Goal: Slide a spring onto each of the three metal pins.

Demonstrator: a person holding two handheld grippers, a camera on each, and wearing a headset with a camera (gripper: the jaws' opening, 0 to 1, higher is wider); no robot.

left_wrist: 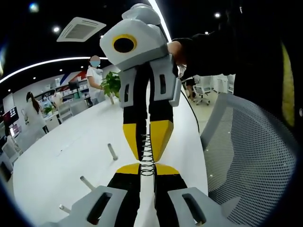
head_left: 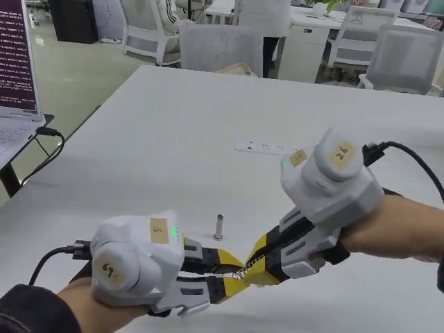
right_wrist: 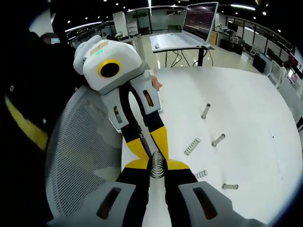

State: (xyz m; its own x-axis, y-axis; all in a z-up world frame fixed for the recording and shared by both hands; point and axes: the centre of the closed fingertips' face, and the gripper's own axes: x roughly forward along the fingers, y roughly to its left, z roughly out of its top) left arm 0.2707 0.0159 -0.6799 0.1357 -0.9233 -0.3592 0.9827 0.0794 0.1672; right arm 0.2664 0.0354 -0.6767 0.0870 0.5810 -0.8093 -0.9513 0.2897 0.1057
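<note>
clamping one spring, left gripper and right gripper both clenched, tip to tip: likely a regrip. next: one lets go, other aligns spring over pin.

The housings of the left gripper and right gripper are smooth, semi-gloss white plastic; the jaws are matt black and yellow plastic. The labels are matt tan paper. The spring is thin bare metal wire. The pins are smooth grey metal. The table is smooth, matt white. The chair back is grey mesh cloth
</note>
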